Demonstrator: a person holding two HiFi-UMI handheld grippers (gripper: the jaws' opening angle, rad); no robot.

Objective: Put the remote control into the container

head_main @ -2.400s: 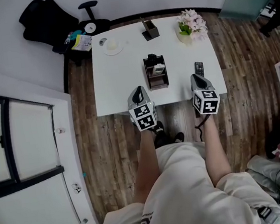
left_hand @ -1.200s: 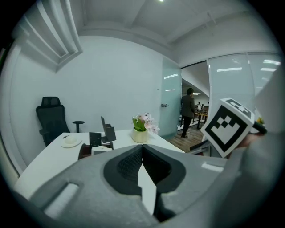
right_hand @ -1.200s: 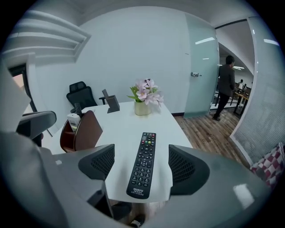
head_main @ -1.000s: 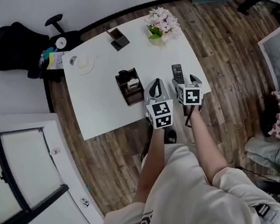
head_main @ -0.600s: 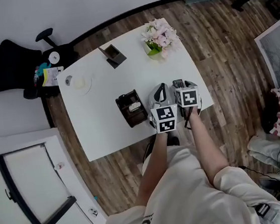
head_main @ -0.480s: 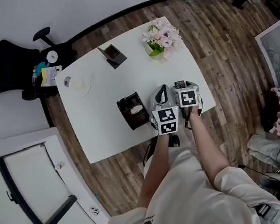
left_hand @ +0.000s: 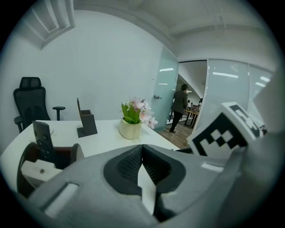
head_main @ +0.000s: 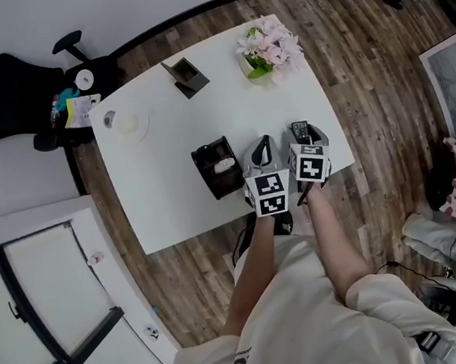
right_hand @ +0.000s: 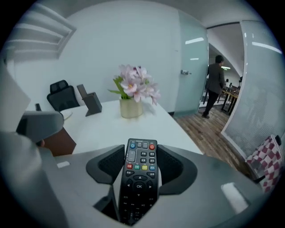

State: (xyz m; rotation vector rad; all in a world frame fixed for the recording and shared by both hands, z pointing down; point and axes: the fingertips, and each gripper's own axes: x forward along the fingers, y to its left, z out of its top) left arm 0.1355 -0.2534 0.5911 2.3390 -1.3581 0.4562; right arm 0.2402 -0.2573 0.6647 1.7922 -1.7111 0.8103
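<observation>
- One remote control (right_hand: 139, 187), at the white table's (head_main: 169, 176) edge, sits between the jaws of the right gripper (right_hand: 141, 156) – they have just been closing and now clasp its sides
- One left gripper (left_hand: 142, 153), jaws clenched together, empty
- One dark container (head_main: 210, 181) left of both grippers – contents hard to make out
- Only "OK" reads on the remote control; its other keys are too small

Bright even indoor light, soft shadows, fisheye warping, dark vignetted corners

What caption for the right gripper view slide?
Right gripper, jaws just closing onto the remote control on the white table, flower pot behind.
</observation>
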